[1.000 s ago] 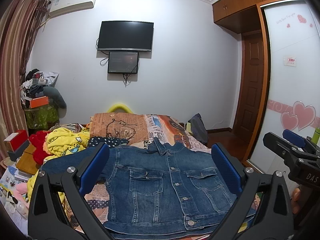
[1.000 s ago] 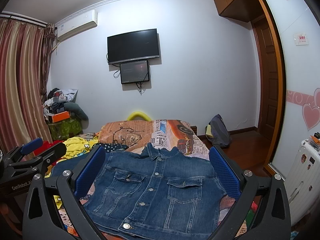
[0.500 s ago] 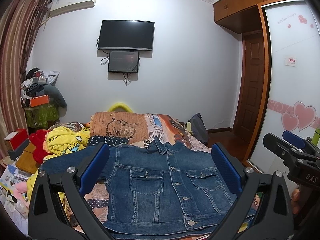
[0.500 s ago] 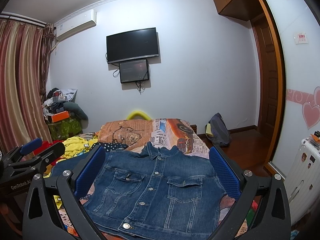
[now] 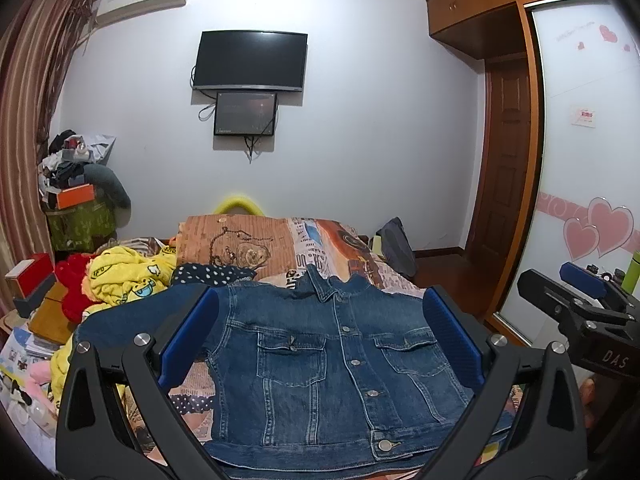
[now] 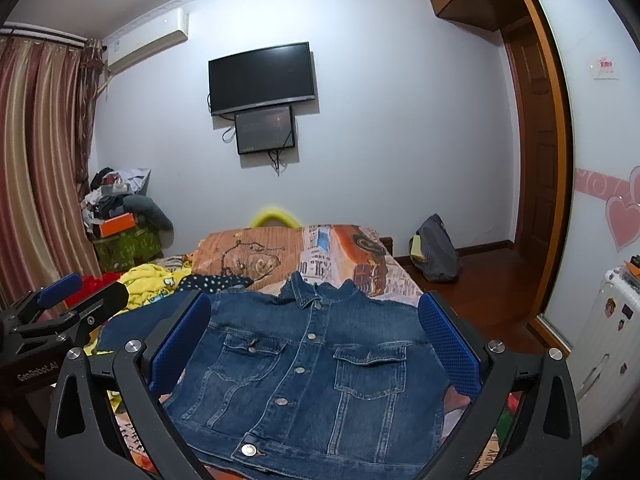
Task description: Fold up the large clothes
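Jacket (image 5: 320,360) flat on bed (image 5: 332,248), collar toward far wall. Clothes pile (image 5: 124,276) left of jacket. Pillow (image 5: 236,244) behind jacket. TV (image 5: 250,60) on wall, behind bed. Bag (image 5: 396,248) on floor, right of bed.

Right tongs (image 6: 314,344) view shifted slightly: TV (image 6: 262,78) sits marginally higher-left in frame. No other change observed.

Both the left gripper (image 5: 320,340) and the right gripper (image 6: 314,344) are matte black angular frames with triangular cutouts, silver screw heads, textured blue finger pads (image 5: 188,340), and white lettering "GenRobot.AI" and "DAS" on their bodies.
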Demonstrator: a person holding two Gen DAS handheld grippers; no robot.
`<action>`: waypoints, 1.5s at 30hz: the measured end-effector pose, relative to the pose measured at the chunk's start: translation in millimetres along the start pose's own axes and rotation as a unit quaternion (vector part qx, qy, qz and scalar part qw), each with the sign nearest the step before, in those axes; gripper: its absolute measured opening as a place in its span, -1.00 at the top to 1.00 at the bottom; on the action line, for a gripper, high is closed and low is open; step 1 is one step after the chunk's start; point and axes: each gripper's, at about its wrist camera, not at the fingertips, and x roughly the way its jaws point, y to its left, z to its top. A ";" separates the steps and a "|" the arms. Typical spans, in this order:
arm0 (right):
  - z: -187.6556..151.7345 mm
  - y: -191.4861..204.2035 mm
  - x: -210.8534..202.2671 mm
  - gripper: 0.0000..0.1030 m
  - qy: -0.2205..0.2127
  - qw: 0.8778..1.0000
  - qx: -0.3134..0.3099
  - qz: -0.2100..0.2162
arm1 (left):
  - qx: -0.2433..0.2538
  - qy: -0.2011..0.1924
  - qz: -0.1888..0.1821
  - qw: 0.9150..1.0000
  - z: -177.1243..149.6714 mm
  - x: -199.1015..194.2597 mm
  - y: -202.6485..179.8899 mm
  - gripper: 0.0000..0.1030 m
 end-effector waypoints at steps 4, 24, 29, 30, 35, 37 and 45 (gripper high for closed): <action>-2.1 -1.5 8.9 -1.00 0.012 1.000 0.003 0.000 | -0.003 0.009 0.004 1.000 -0.6 12.2 4.0 -0.99; -6.4 0.3 102.6 -1.00 0.108 0.994 -0.005 0.034 | -0.087 0.089 0.071 0.990 -11.4 109.8 113.9 -0.99; -4.0 7.3 135.9 -1.00 0.127 0.990 -0.037 0.044 | -0.132 0.135 0.095 0.977 -19.8 143.5 175.7 -0.99; -4.8 8.8 142.3 -1.00 0.130 0.990 -0.043 0.045 | -0.146 0.149 0.098 0.973 -23.8 151.6 189.7 -0.99; -8.2 14.8 178.5 -1.00 0.152 0.984 -0.061 0.065 | -0.230 0.209 0.093 0.946 -51.1 185.5 253.6 -0.99; -11.8 16.3 194.6 -1.00 0.166 0.981 -0.064 0.071 | -0.258 0.231 0.104 0.932 -65.0 197.6 275.9 -0.99; -38.6 27.8 255.5 -1.00 0.235 0.964 -0.108 0.066 | -0.384 0.304 0.088 0.867 -139.2 229.9 344.8 -0.76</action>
